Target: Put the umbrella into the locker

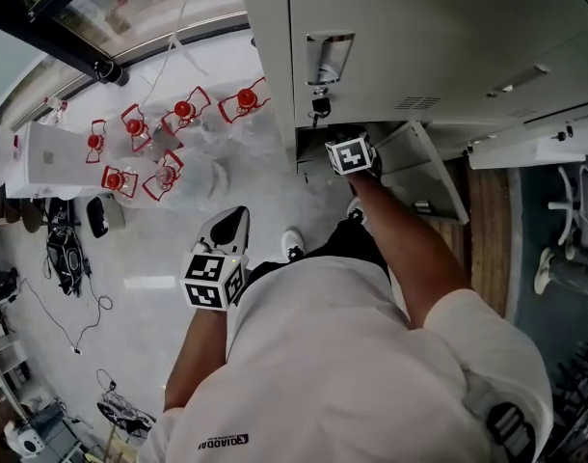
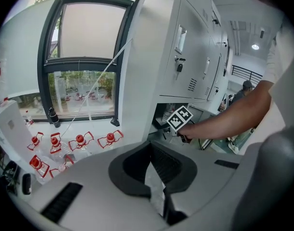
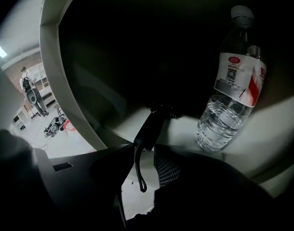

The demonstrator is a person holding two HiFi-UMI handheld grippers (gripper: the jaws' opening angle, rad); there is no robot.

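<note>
Head view: the person stands before a grey locker (image 1: 400,56) whose lower door (image 1: 424,177) hangs open. The right gripper (image 1: 348,145) reaches into the open compartment, its jaws hidden inside. The left gripper (image 1: 231,222) hangs over the pale floor (image 1: 149,287), well apart from the locker. Bottles (image 1: 183,112) with red caps lie on the floor near a window (image 1: 130,8).

Left gripper view: the left gripper (image 2: 156,177) shows its two dark pads a narrow way apart, with nothing between them; only floor shows through the gap. Beyond, the right arm (image 2: 224,114) stretches to the compartment.

Right gripper view: the right gripper (image 3: 144,153) points into the dark compartment. The umbrella (image 3: 149,126), black and folded, lies on the compartment floor and runs away into shadow. The end of its handle fills the gap between the jaw tips, which appear clamped on it, and its strap (image 3: 139,172) dangles in the space between the jaws. A water bottle (image 3: 229,105) with a red-and-white label stands upright to the right of the umbrella, apart from it.
</note>
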